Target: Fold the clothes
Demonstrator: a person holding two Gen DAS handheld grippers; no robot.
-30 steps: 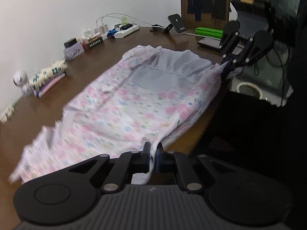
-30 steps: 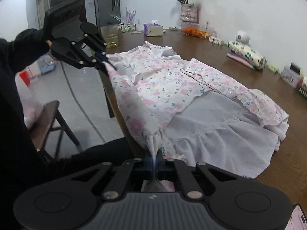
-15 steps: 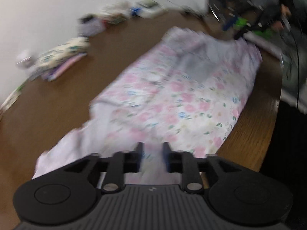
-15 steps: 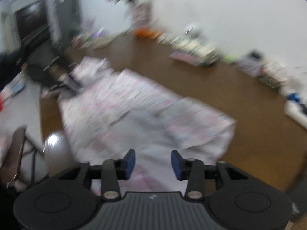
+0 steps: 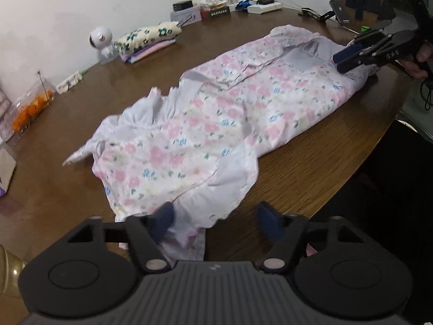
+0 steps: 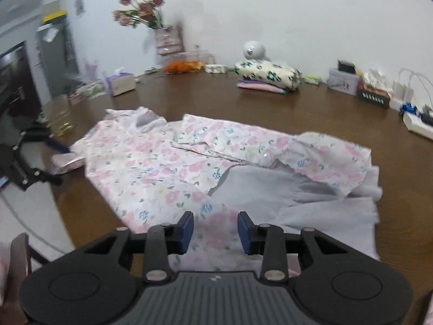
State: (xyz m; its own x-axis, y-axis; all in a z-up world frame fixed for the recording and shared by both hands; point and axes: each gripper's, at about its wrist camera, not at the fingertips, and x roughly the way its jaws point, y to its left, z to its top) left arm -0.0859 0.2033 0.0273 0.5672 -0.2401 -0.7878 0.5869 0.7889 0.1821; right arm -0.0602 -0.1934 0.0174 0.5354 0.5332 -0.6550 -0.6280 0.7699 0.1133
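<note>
A pink floral garment (image 5: pixel 216 124) with a pale lining lies folded lengthwise on the brown wooden table (image 5: pixel 338 146). My left gripper (image 5: pixel 215 219) is open over its near ruffled end; the cloth lies loose between and under the fingers, and the pads do not press on it. In the right wrist view the same garment (image 6: pixel 176 168) spreads ahead of my right gripper (image 6: pixel 216 228). Its jaws are closing, with floral cloth beneath the gap and nothing pinched. The right gripper (image 5: pixel 351 57) also shows at the garment's far end, and the left gripper (image 6: pixel 40 151) shows at the table's left edge.
A folded clothes pile (image 5: pixel 146 38) and a white round figurine (image 5: pixel 101 40) sit near the wall. A flower vase (image 6: pixel 167 40), a tissue box (image 6: pixel 120 84), a glass (image 6: pixel 61 116), small boxes and a power strip (image 6: pixel 416 127) line the back. The table edge curves close by.
Both grippers held the garment's edge off the table side a second ago. They carried it over onto the table and let go. Both jaws now stand apart and the garment lies flat.
</note>
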